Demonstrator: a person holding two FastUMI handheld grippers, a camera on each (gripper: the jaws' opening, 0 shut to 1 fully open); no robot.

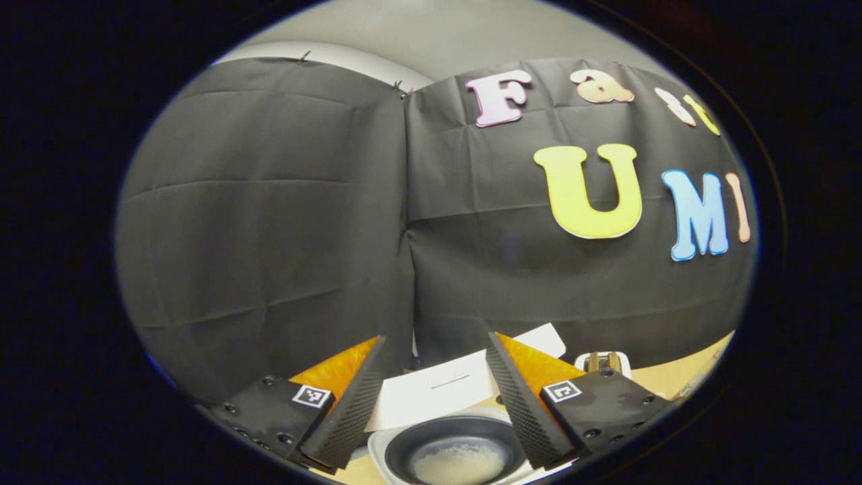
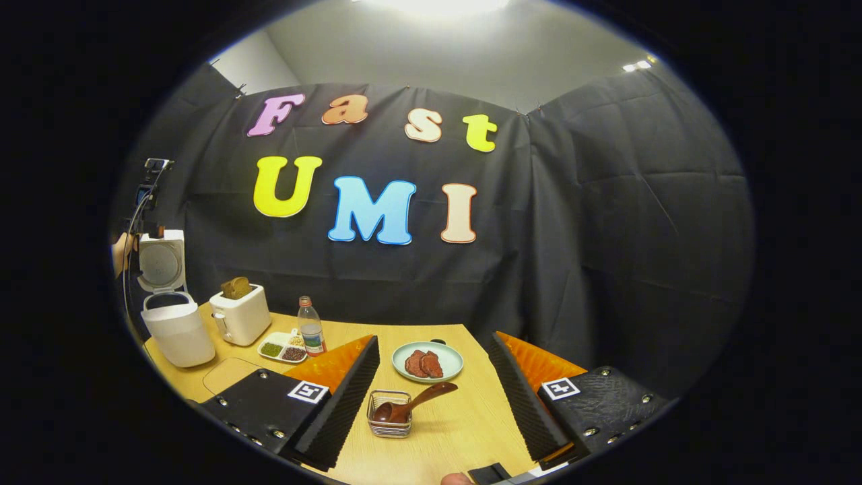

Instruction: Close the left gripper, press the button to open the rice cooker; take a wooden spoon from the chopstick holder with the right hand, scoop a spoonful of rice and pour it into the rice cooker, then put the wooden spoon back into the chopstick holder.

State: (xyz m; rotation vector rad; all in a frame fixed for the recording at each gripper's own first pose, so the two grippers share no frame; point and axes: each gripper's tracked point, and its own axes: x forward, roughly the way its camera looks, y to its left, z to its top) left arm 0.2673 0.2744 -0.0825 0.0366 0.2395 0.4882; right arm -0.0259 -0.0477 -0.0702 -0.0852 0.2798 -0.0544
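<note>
**Both pairs of fingers spread wide, nothing held; cooker lid up, spoon in holder**

Fingers of the left gripper (image 1: 434,397) gape wide apart with nothing between them. In the left gripper view they hang just above the open rice cooker (image 1: 452,453): the dark inner pot sits at 6 o'clock with a pale patch of rice (image 1: 459,463) on its bottom, and the white raised lid (image 1: 444,392) stands behind it, between the finger tips. A toaster (image 1: 607,362) peeks out at 4 o'clock past the right-hand finger, on the table (image 1: 680,377).

Fingers of the right gripper (image 2: 434,397) are also wide apart, gripping nothing. In the right gripper view they hover over the table (image 2: 465,424). Between them, near 6 o'clock, stands the wire chopstick holder (image 2: 389,417) with the wooden spoon (image 2: 412,405) in it, bowl down inside, handle leaning out toward 2 o'clock. Just behind is a plate (image 2: 427,361) with reddish pieces on it. At 9 o'clock the rice cooker (image 2: 176,331) stands with its lid up; a hand (image 2: 121,252) shows beside the lid at the edge. Just to the cooker's right: toaster (image 2: 240,313) with bread in the slot, then a small divided dish (image 2: 283,348), then a bottle (image 2: 311,328).
</note>
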